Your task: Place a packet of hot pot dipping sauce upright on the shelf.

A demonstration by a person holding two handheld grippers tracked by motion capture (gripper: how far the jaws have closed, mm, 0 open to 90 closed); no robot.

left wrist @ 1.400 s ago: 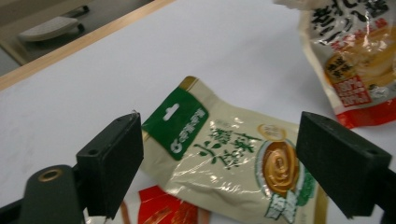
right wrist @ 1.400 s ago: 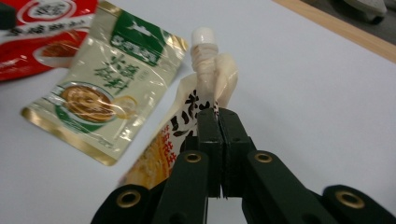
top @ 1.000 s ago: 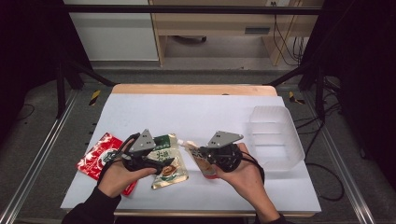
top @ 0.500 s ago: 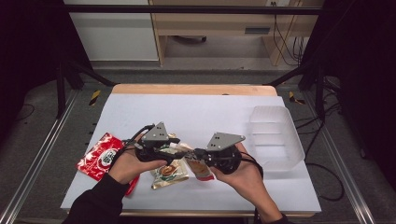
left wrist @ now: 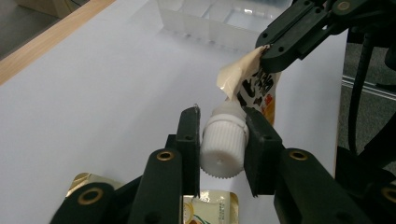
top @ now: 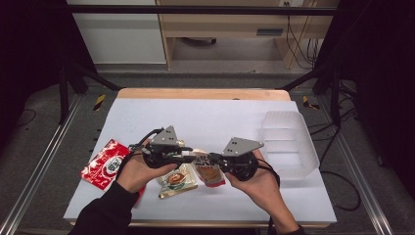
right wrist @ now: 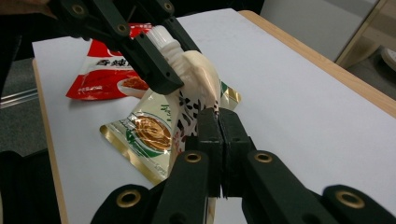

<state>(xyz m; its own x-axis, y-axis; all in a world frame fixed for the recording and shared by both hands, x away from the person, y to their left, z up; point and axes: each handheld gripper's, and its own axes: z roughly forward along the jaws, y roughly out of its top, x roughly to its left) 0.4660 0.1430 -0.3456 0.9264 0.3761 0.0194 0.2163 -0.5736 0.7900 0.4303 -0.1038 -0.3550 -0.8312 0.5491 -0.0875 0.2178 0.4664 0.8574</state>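
Cap grip set, twist-off comes next.

My left claw [left wrist: 223, 140] has just been closing and now pinches the white screw cap [left wrist: 222, 147] of the spout pouch [right wrist: 194, 100], pads on both sides of the ribbed cap. My right claw [right wrist: 219, 140] is pressed together on the pouch's flat edge, holding it up off the bench [top: 220, 117] btw the two hands, w/ the spout aimed toward the left claw. Step in hand, I'd say: unscrewing the cap. Next I need to roll the left wrist around the spout axis while the right stays firm; foil is thin, so it may slip or crumple. The gold sachet [top: 177, 180] & red packet [top: 103, 164] lie below on the bench, clear tray [top: 288, 142] at right.
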